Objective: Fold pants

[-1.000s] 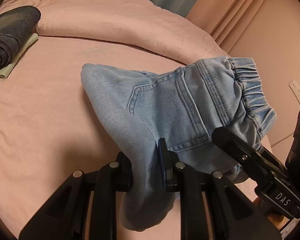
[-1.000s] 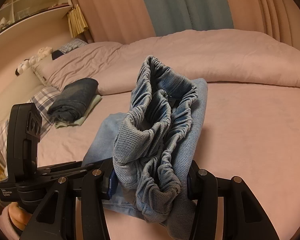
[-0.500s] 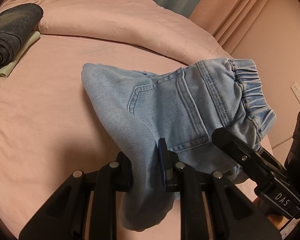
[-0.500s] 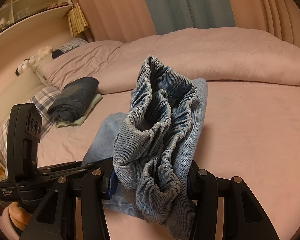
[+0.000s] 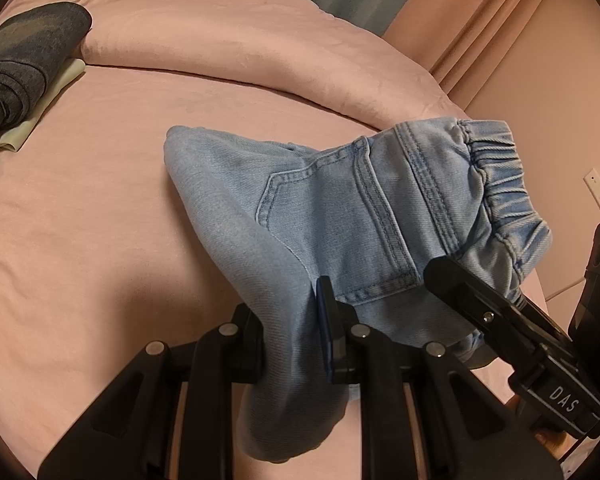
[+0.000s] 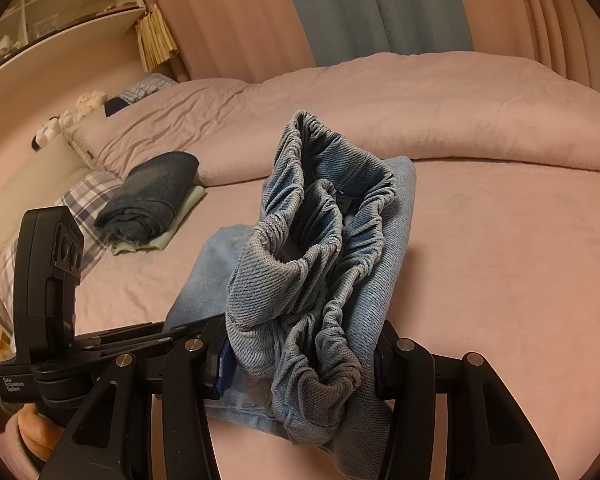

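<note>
The light denim pants [image 5: 340, 216] are already gathered into a compact, several-layer bundle held just over the pink bed [image 5: 80, 220], far end touching the sheet. The left gripper [image 5: 292, 340] is clamped on the folded leg edge, and the right gripper [image 6: 300, 356] is clamped on the bunched elastic waistband [image 6: 320, 240] (its layers gape open). What remains, I judge, is laying it flat and releasing.
</note>
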A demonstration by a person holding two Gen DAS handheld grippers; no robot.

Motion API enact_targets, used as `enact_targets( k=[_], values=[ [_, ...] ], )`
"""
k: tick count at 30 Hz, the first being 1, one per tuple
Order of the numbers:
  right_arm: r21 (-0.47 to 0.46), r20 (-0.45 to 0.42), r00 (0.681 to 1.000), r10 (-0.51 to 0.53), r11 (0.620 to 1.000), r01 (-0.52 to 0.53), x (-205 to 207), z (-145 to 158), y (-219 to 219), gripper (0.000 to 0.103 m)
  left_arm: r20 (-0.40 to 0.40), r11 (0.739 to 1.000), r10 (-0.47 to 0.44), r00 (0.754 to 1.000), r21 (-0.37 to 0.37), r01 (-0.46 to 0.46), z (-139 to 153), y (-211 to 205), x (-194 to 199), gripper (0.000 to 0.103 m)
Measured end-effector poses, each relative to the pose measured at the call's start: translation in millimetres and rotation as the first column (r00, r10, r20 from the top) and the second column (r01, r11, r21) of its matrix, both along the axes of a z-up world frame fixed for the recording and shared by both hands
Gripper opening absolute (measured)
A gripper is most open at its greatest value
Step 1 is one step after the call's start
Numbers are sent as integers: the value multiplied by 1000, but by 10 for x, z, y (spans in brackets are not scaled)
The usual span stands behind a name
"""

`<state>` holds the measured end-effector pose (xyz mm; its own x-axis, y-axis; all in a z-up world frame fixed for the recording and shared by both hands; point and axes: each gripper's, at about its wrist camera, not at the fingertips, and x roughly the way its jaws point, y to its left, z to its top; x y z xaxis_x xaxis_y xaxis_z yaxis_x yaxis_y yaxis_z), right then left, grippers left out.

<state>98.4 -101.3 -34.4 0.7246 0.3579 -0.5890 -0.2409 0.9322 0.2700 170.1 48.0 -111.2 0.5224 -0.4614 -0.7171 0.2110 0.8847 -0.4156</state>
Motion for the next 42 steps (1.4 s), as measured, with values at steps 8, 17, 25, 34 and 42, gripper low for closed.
enact_targets(
  k=[8,17,25,34,42],
  values=[
    [0,-1,1000,0,1000,0,-14,-15,7,53,-5,1000,-6,1000,1,6,7,2,63,18],
    [8,-3,1000,-1,1000,1,-36,-48,28,53,-5,1000,-7,1000,2,7,10,10,78,18],
    [5,-7,1000,-2,1000,2,-26,-56,49,53,1,1000,-4,1000,0,4,15,52,94,18],
    [5,-16,1000,-8,1000,8,-74,-86,107,53,-5,1000,-3,1000,-1,3,-2,37,62,18],
    [6,-16,1000,-4,1000,5,-46,-84,91,53,-5,1000,-1,1000,0,1,27,15,75,18]
  ],
)
